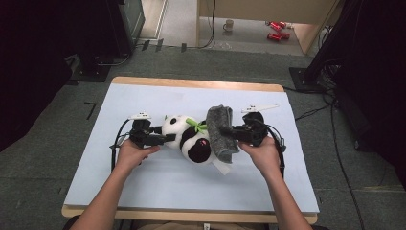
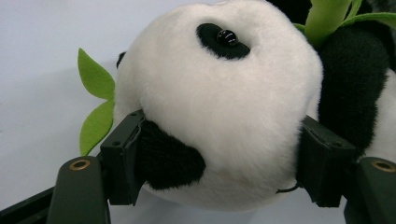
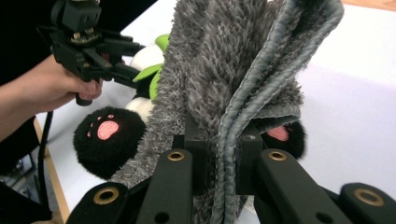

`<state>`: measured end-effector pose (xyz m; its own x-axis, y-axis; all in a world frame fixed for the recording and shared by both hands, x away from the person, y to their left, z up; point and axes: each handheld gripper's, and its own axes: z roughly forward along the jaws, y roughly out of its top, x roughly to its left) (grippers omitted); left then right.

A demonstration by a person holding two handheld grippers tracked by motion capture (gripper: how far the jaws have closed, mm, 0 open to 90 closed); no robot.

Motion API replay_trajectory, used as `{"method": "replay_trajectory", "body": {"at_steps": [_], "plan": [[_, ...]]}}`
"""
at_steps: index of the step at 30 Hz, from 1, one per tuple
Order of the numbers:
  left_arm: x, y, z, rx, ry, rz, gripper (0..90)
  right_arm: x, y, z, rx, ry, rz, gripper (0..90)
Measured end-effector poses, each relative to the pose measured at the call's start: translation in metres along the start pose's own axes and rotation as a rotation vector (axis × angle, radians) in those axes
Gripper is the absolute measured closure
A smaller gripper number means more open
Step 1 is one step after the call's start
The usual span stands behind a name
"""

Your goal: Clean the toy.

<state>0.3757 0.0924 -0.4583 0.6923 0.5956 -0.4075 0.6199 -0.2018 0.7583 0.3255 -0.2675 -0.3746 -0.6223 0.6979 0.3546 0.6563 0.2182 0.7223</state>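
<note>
A black-and-white plush panda [image 1: 189, 136] with green felt leaves lies mid-table. My left gripper [image 1: 167, 138] comes at it from the left; in the left gripper view its jaws press on both sides of the panda's white head [image 2: 224, 93]. A grey fuzzy towel [image 1: 221, 132] is draped over the panda's right side. My right gripper [image 1: 232, 130] is shut on the towel; in the right gripper view the folded towel edge [image 3: 219, 60] rises from between the closed jaws. A black paw with pink pads [image 3: 105, 135] shows beside the towel, with the left gripper [image 3: 116, 65] farther off.
A pale mat [image 1: 158, 177] covers the wooden table [image 1: 191, 83]. Free room lies in front of and behind the toy. Beyond the table, a mug [image 1: 229, 25] and red cans [image 1: 276, 29] sit on the floor. Dark stands flank both sides.
</note>
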Motion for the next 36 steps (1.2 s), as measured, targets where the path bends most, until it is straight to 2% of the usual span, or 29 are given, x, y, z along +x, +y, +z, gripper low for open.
{"method": "replay_trajectory", "body": {"at_steps": [4, 6, 8, 11, 16, 22, 26, 31, 36], "plan": [[-0.001, 0.0, 0.001, -0.002, 0.017, 0.009, 28.7, 0.008, -0.002, 0.022, 0.042, 0.007, -0.034, 80.4], [-0.002, -0.001, 0.001, 0.011, 0.026, 0.016, 29.1, 0.011, -0.008, 0.035, 0.09, -0.016, -0.062, 80.1], [-0.002, -0.001, 0.001, 0.025, 0.027, 0.013, 29.7, 0.009, -0.014, 0.041, 0.092, -0.004, -0.049, 80.4], [-0.002, 0.0, 0.001, 0.037, 0.03, 0.013, 30.1, 0.004, -0.02, 0.041, 0.112, 0.013, -0.03, 80.8], [-0.001, 0.0, 0.001, 0.035, 0.027, 0.006, 30.1, -0.004, -0.032, 0.038, 0.156, 0.004, -0.023, 81.0], [0.0, 0.0, 0.002, 0.028, 0.023, 0.011, 29.3, -0.009, -0.041, 0.036, 0.168, 0.014, -0.013, 80.9], [0.0, 0.002, 0.002, 0.04, 0.018, 0.017, 29.1, -0.014, -0.047, 0.035, 0.211, 0.022, -0.008, 80.9], [0.002, 0.004, 0.001, 0.042, 0.005, 0.007, 28.8, -0.019, -0.059, 0.036, 0.305, -0.019, 0.0, 80.8], [0.004, 0.007, 0.003, 0.042, -0.005, -0.001, 28.6, -0.022, -0.067, 0.034, 0.327, -0.046, -0.002, 80.6]]}}
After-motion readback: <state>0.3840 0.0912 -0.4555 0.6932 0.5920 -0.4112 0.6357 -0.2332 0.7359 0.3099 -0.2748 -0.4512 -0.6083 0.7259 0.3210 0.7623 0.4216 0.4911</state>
